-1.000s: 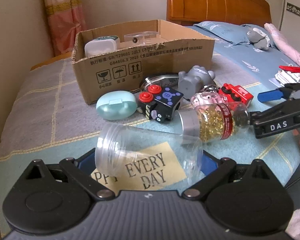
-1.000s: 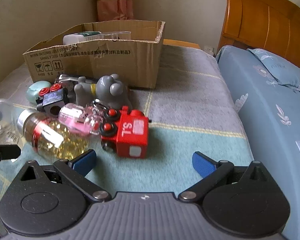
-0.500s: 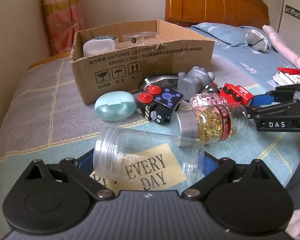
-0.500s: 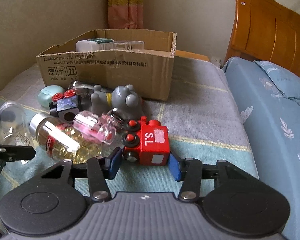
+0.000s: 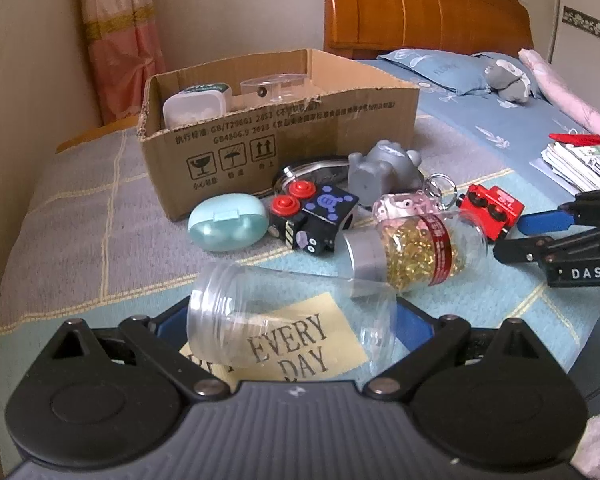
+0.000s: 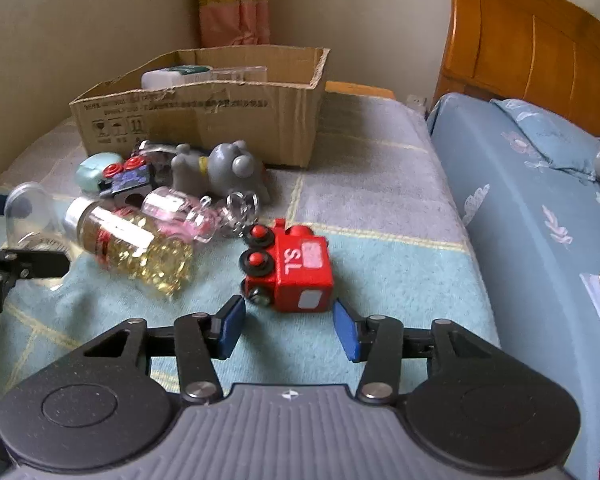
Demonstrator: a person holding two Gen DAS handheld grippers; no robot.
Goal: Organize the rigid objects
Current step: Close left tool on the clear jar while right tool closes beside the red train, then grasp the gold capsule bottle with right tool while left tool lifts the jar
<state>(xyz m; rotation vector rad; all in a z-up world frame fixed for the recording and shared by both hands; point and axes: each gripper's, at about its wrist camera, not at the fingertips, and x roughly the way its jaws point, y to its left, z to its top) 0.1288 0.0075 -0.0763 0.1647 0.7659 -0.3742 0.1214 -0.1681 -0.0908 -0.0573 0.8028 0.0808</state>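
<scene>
My left gripper [image 5: 290, 322] is shut on a clear plastic jar [image 5: 292, 326] with a yellow "EVERY DAY" label, held just above the blanket. My right gripper [image 6: 288, 326] is open, its blue pads just behind a red toy train [image 6: 290, 270], apart from it. The train also shows in the left wrist view [image 5: 492, 210]. A cardboard box [image 5: 276, 120] stands behind, holding a white container [image 5: 194, 106] and a clear one [image 5: 272, 86]. In front of it lie a mint case [image 5: 228, 222], a black toy block [image 5: 314, 220], a grey figure [image 5: 380, 172], a pink keychain bottle [image 6: 180, 214] and a bottle of golden capsules [image 5: 416, 250].
The objects lie on a grey and teal blanket [image 6: 380, 184] over a bed. A blue pillow [image 5: 448, 66] and wooden headboard [image 5: 420, 4] are at the back right. A stack of papers [image 5: 576, 162] lies at the right. A wall and curtain [image 5: 116, 40] are at the left.
My right gripper closed partly around the red train, then drew back and opened a little; the train now lies clear of the pads. My left gripper kept hold of the jar.
</scene>
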